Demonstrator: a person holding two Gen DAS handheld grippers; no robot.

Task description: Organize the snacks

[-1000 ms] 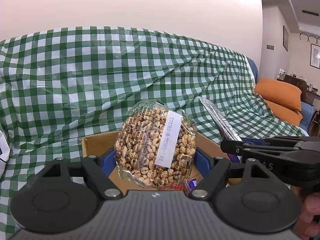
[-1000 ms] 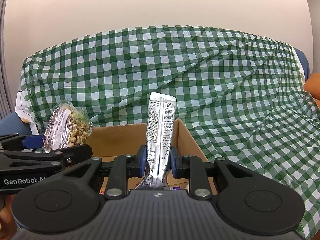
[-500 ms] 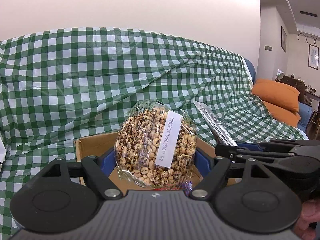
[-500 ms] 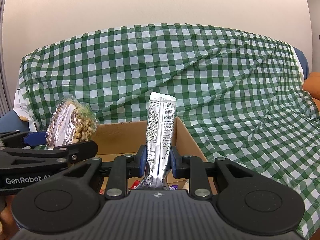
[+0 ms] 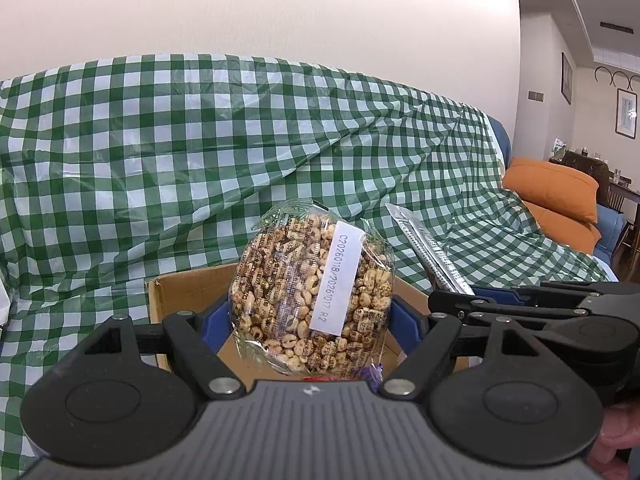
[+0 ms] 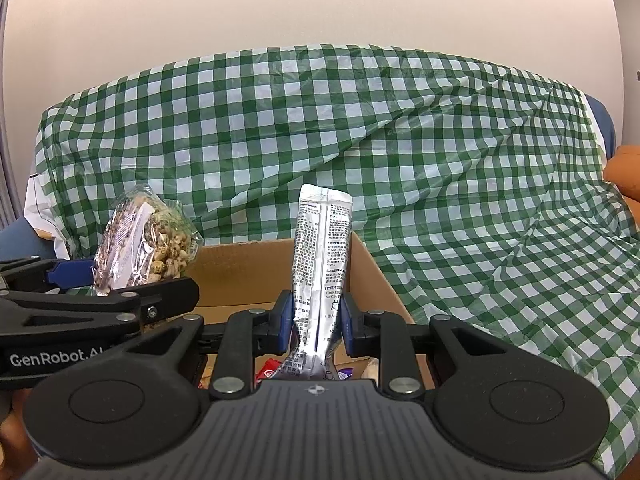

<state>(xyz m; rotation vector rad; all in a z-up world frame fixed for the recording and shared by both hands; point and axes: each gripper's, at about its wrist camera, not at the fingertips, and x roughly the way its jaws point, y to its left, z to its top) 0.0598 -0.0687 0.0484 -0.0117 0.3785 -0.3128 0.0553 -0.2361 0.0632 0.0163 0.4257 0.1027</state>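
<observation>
My left gripper (image 5: 312, 316) is shut on a clear bag of puffed cereal snacks (image 5: 308, 292) with a white date label, held upright above an open cardboard box (image 5: 180, 292). My right gripper (image 6: 316, 316) is shut on a tall silver foil sachet (image 6: 320, 260) that stands up between its blue pads, over the same cardboard box (image 6: 248, 276). In the right wrist view the cereal bag (image 6: 144, 248) and the left gripper (image 6: 120, 280) show at the left. In the left wrist view the silver sachet (image 5: 428, 256) and the right gripper (image 5: 472, 296) show at the right.
A green-and-white checked cloth (image 5: 160, 152) covers the sofa behind and around the box. Several small wrapped snacks (image 6: 268, 370) lie in the box bottom. An orange cushion (image 5: 556, 192) sits at the far right. A person's fingers (image 5: 612, 444) show at the lower right edge.
Both grippers keep their grips. In the left wrist view the box, the sachet and the right gripper have slid slightly left; otherwise nothing has shifted.
</observation>
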